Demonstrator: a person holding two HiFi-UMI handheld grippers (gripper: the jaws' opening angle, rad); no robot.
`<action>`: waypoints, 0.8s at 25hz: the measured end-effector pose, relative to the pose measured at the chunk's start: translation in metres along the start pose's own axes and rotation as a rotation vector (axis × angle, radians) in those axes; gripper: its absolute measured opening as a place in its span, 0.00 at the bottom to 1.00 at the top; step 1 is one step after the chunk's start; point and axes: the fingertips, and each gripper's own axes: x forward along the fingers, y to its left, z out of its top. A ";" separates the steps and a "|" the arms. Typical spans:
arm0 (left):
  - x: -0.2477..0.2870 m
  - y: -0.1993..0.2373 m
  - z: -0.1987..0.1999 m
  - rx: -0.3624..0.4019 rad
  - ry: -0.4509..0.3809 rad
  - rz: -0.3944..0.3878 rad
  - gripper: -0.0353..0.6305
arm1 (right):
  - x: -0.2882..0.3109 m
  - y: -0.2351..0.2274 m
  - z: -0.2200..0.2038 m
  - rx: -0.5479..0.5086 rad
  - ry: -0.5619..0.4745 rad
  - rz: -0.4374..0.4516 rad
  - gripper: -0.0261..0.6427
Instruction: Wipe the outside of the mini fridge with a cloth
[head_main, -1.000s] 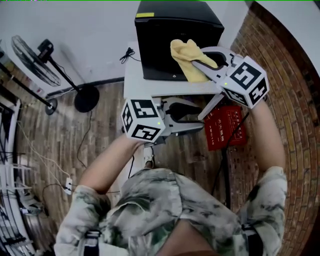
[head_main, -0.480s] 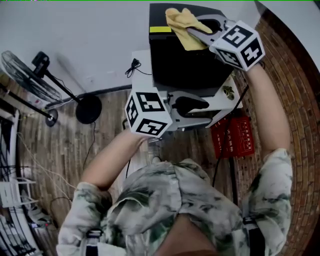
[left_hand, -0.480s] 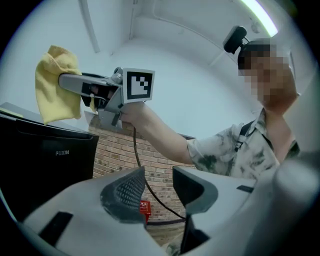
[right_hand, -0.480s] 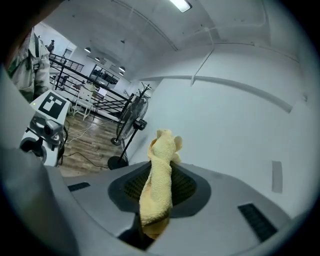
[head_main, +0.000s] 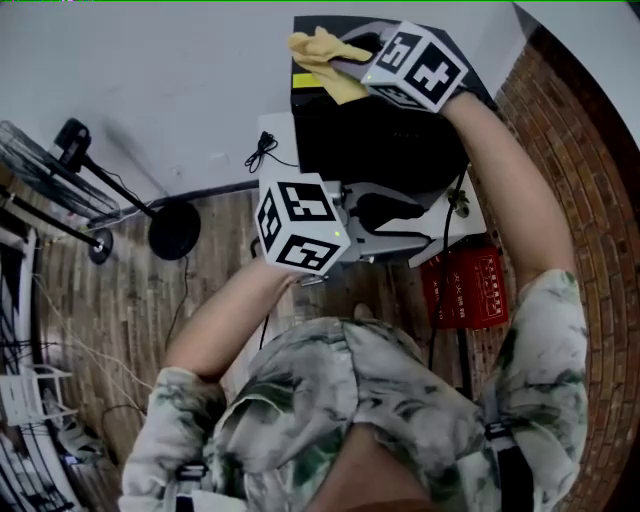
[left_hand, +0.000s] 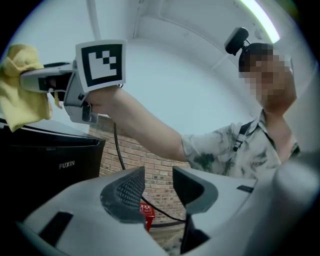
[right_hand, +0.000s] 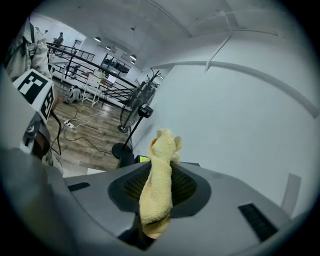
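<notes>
1. Far left of the fridge (head_main: 385, 140): a fan (head_main: 45, 165) on the floor, well apart. Not a factor.
2. Just left of the fridge: a loose cable (head_main: 262, 150) on the white table (head_main: 272, 172). Risk: a stroke running off the fridge's left edge could catch it with the hanging cloth.
3. Left gripper (left_hand: 159, 176): held in front of the fridge, below its top. Jaws a little apart, nothing between them. It braces nothing, so a hard push could, I judge, shift the fridge on the table.
4. Cloth (head_main: 322, 62): yellow, bunched, at the fridge's far-left top corner by the yellow label (head_main: 310, 82). Its tail hangs to the top edge; contact cannot be confirmed. Risk: the stroke skims over and cleans nothing.
5. Right gripper (right_hand: 158, 187): over the fridge top, jaws closed on a narrow twisted fold of cloth, most of it loose ahead of the tips. Risks: drag pulls the fold free; pressing lower puts hard jaw on the black surface.
6. Right of the fridge, lower: a red box (head_main: 465, 287). Clear of the work.
</notes>
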 end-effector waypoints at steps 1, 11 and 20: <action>0.001 0.004 0.002 0.000 -0.001 0.001 0.30 | 0.005 -0.003 -0.006 -0.001 0.013 0.009 0.19; 0.032 0.044 0.015 -0.002 -0.006 -0.019 0.30 | -0.009 -0.053 -0.110 0.020 0.173 -0.017 0.19; 0.069 0.065 0.021 0.003 0.007 -0.055 0.30 | -0.061 -0.100 -0.214 0.061 0.314 -0.105 0.19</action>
